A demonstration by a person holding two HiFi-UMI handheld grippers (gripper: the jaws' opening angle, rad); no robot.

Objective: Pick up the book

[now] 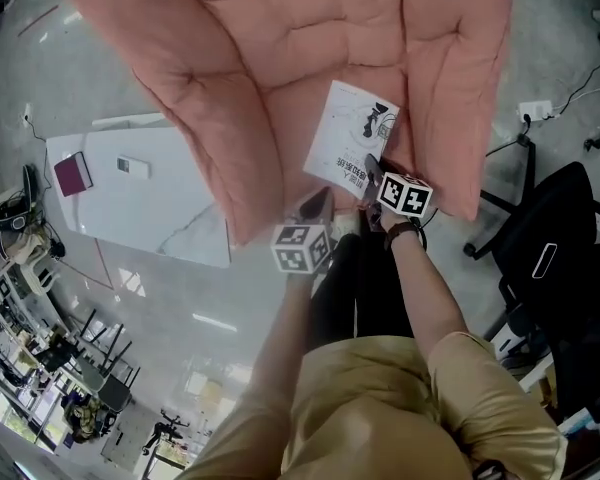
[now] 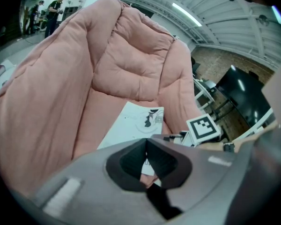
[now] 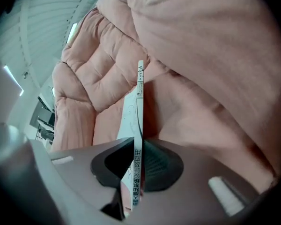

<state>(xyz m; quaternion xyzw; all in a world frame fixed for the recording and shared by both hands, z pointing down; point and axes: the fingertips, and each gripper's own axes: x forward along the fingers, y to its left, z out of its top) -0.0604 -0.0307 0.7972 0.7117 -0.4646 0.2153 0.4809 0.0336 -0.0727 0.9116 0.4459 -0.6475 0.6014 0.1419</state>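
Note:
A thin white book (image 1: 348,133) with a black drawing on its cover lies on the seat of a big pink padded cushion chair (image 1: 280,48). My right gripper (image 1: 372,172) is at the book's near corner and shut on it. In the right gripper view the book (image 3: 139,107) stands edge-on, pinched between the two pads (image 3: 154,165) of the right gripper (image 3: 138,146). My left gripper (image 1: 320,204) hangs just left of the book's near edge. In the left gripper view the left gripper (image 2: 146,142) has its tips together with nothing between them, and the book (image 2: 136,123) lies just beyond.
A white marble-look table (image 1: 150,198) stands to the left with a maroon booklet (image 1: 72,173) on it. A black office chair (image 1: 550,258) is at the right, a power strip (image 1: 535,111) on the floor behind it. The cushion's raised sides flank the book.

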